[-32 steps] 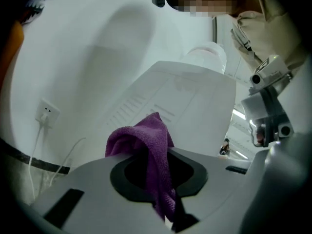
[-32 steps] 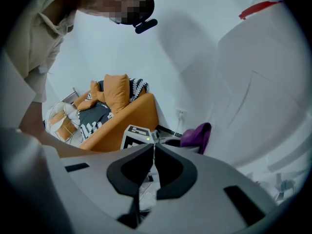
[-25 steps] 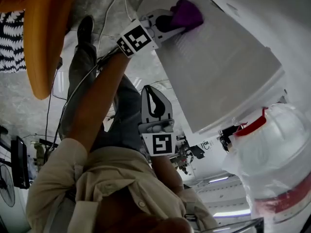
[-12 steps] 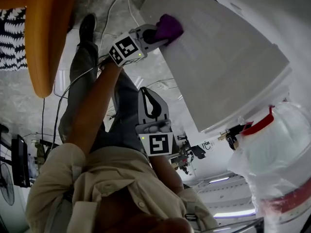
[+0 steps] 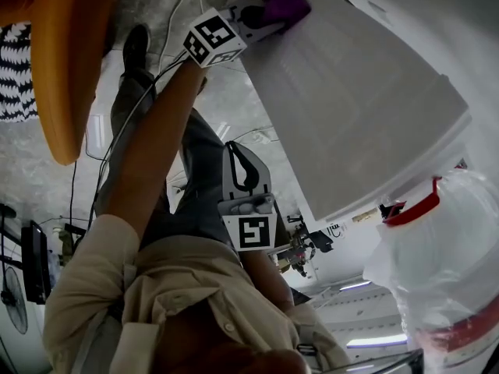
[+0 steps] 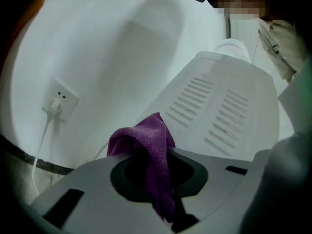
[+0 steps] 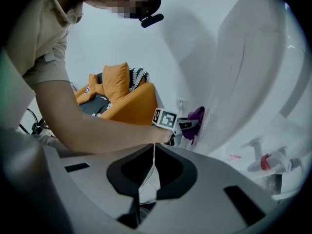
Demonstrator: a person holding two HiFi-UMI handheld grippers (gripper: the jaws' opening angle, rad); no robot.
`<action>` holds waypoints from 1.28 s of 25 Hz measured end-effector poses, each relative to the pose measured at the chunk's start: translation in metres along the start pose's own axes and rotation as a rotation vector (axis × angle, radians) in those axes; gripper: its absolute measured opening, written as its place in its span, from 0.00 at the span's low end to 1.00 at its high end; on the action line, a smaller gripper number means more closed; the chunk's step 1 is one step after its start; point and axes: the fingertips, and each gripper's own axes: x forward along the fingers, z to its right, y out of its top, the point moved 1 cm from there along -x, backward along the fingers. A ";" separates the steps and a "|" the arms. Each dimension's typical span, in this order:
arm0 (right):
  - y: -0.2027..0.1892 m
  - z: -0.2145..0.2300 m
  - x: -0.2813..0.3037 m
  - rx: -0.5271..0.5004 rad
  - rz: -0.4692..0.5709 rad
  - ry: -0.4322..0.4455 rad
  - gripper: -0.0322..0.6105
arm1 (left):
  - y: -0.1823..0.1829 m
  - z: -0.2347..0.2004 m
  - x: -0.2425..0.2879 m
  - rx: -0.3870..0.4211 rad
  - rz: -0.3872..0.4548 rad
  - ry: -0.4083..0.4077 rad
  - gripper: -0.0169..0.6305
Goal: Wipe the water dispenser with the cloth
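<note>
The left hand-held gripper (image 5: 263,18), pinching the purple cloth (image 5: 286,4), has slid farther along the water dispenser (image 5: 359,107), so wiping continues. The right hand-held gripper (image 5: 246,162) idles, pressed together.

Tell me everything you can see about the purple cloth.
The cloth is purple, with a soft, fuzzy, towel-like weave. It is bunched and folded, not spread flat. The left hand-held gripper is shut on it: a wad bulges past the jaw tips and a tail hangs back between the jaws. In the head view the wad lies against the white side panel of the water dispenser, near the panel's edge.
</note>
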 end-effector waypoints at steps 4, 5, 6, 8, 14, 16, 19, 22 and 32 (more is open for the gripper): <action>-0.007 0.005 0.004 -0.003 -0.006 0.001 0.09 | 0.019 -0.019 0.012 0.077 -0.003 0.007 0.13; -0.011 0.005 0.004 0.001 -0.011 0.004 0.09 | 0.018 -0.017 0.011 0.072 0.008 0.008 0.13; -0.015 0.004 0.004 0.002 -0.020 0.008 0.09 | 0.015 -0.015 0.009 0.058 0.022 0.009 0.13; -0.023 0.003 0.005 -0.002 -0.041 0.023 0.09 | 0.005 -0.009 0.003 0.026 0.041 0.015 0.13; -0.030 0.000 0.001 -0.008 -0.044 0.052 0.09 | -0.042 0.031 -0.023 -0.058 -0.011 0.015 0.13; -0.022 -0.005 -0.004 -0.017 -0.032 0.056 0.09 | -0.052 0.050 -0.037 -0.076 -0.044 -0.002 0.13; -0.009 -0.013 -0.011 -0.039 -0.013 0.061 0.09 | -0.060 0.075 -0.054 -0.096 -0.083 -0.019 0.12; 0.001 -0.018 -0.019 -0.052 -0.001 0.060 0.09 | -0.053 0.095 -0.061 -0.097 -0.098 -0.032 0.12; 0.027 -0.028 -0.045 -0.057 0.012 0.041 0.09 | 0.064 0.101 -0.019 0.201 -0.117 -0.076 0.13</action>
